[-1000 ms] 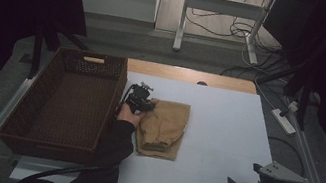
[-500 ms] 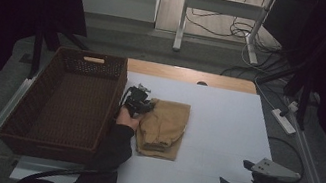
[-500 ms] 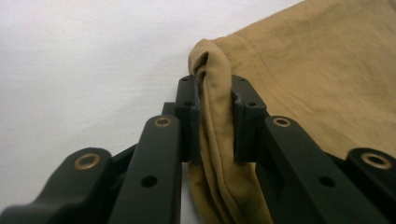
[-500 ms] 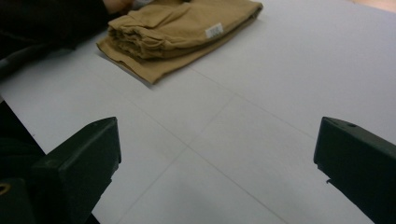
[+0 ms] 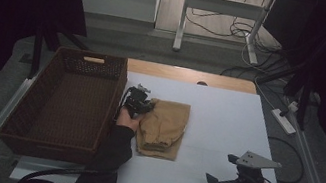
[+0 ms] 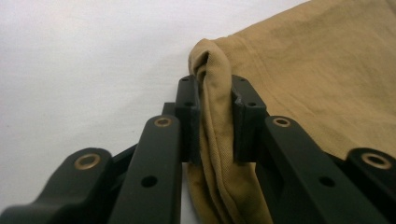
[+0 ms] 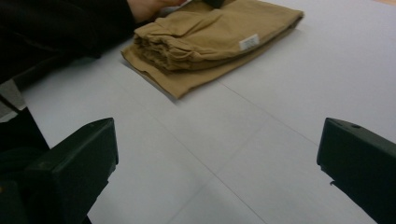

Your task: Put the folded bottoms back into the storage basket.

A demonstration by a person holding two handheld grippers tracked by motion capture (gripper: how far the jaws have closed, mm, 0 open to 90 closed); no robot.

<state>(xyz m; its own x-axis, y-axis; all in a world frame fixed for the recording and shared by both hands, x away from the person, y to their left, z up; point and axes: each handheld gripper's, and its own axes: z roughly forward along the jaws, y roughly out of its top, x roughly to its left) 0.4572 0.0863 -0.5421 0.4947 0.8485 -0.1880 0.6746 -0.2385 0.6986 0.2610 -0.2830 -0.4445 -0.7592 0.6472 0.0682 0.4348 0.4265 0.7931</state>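
A folded tan garment (image 5: 165, 127) lies on the white table (image 5: 225, 128), just right of the basket. My left gripper (image 5: 144, 104) is at the garment's upper left corner. In the left gripper view its jaws are shut on a bunched fold of the tan cloth (image 6: 212, 126). My right gripper (image 5: 220, 171) hovers low near the table's front right, jaws wide open with nothing between them. In the right gripper view the garment (image 7: 210, 37) lies ahead, a small white label (image 7: 249, 42) on its top layer.
A brown wicker basket (image 5: 31, 134) stands on the table's left part, its inside bare. A dark sleeve (image 5: 111, 158) reaches in from the front. Cables and a power strip (image 5: 283, 121) lie on the floor to the right.
My right gripper has drifted left and slightly lower along the table's front edge. The left gripper and the garment have stayed where they were.
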